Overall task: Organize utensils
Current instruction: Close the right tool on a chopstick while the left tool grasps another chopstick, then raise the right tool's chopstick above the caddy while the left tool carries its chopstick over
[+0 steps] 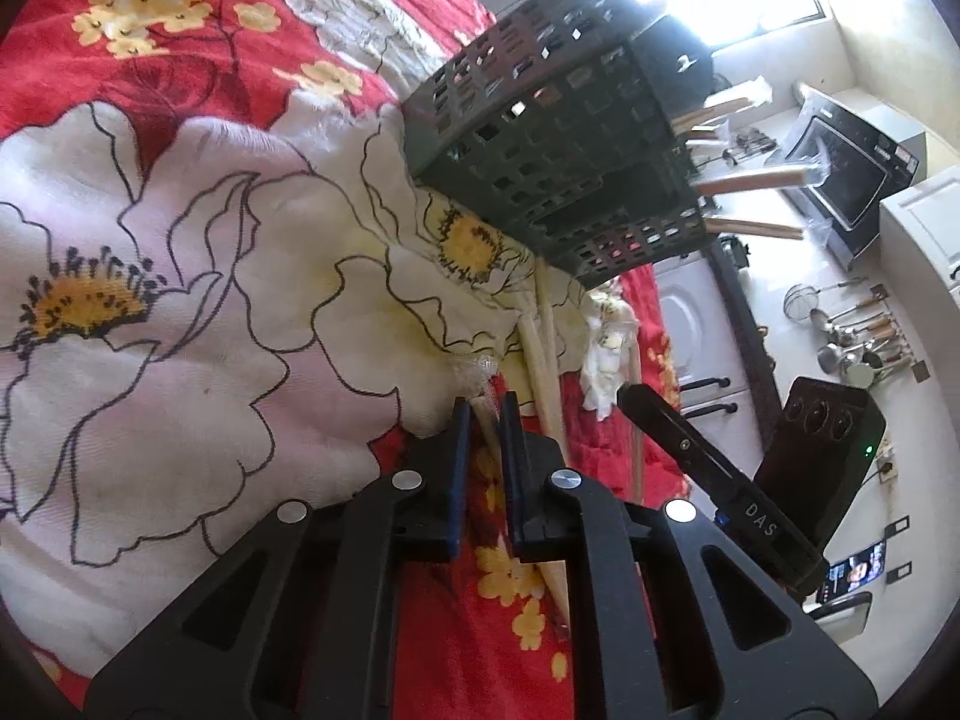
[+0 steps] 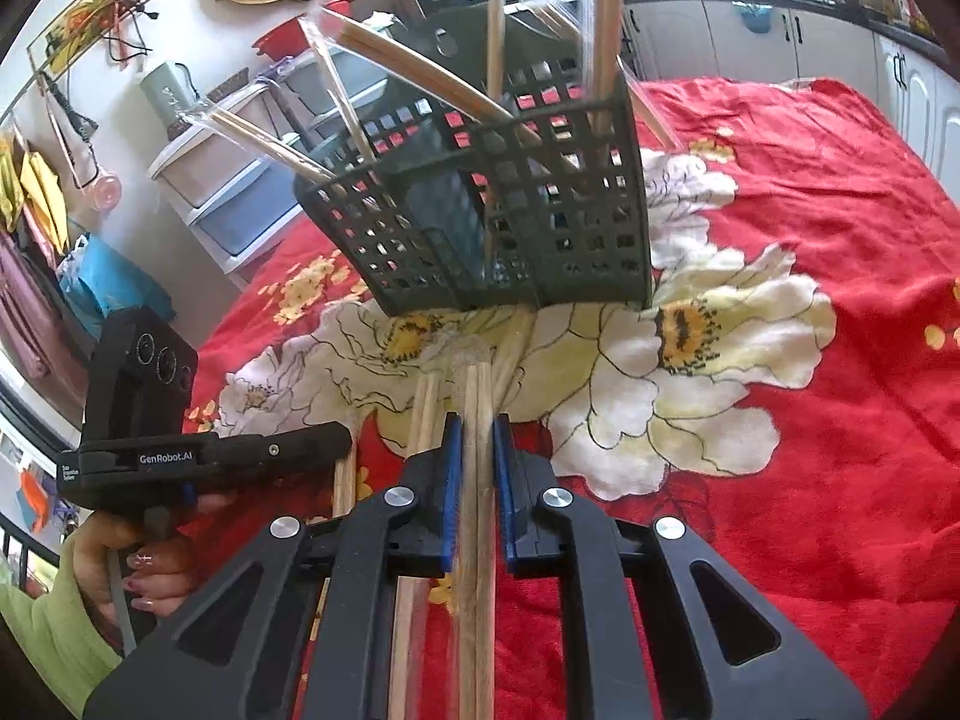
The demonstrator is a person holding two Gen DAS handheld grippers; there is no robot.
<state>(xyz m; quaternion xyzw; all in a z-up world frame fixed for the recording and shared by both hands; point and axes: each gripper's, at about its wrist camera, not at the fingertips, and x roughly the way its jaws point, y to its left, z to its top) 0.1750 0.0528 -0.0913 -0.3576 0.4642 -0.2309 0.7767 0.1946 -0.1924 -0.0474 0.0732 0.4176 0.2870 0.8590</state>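
Note:
A dark perforated basket [image 1: 558, 138] [image 2: 492, 228] stands on the red floral cloth and holds several wrapped wooden chopsticks [image 2: 414, 69]. In the left wrist view my left gripper [image 1: 485, 417] is shut on a plastic-wrapped pair of chopsticks [image 1: 483, 427] that lies slanted on the cloth in front of the basket. From the right wrist view my right gripper [image 2: 477, 429] is shut on another pair of wooden chopsticks [image 2: 478, 396] pointing at the basket's foot. Each gripper shows in the other's view: the right one [image 1: 629, 395], the left one [image 2: 345, 437], held by a hand [image 2: 150, 552].
More loose chopsticks [image 1: 540, 348] [image 2: 427, 408] lie on the cloth between the grippers and the basket. The red flowered cloth [image 2: 810, 210] spreads wide to the right. White cabinets [image 2: 750, 36], a microwave [image 1: 840, 174] and hanging ladles [image 1: 852, 330] stand beyond the surface edge.

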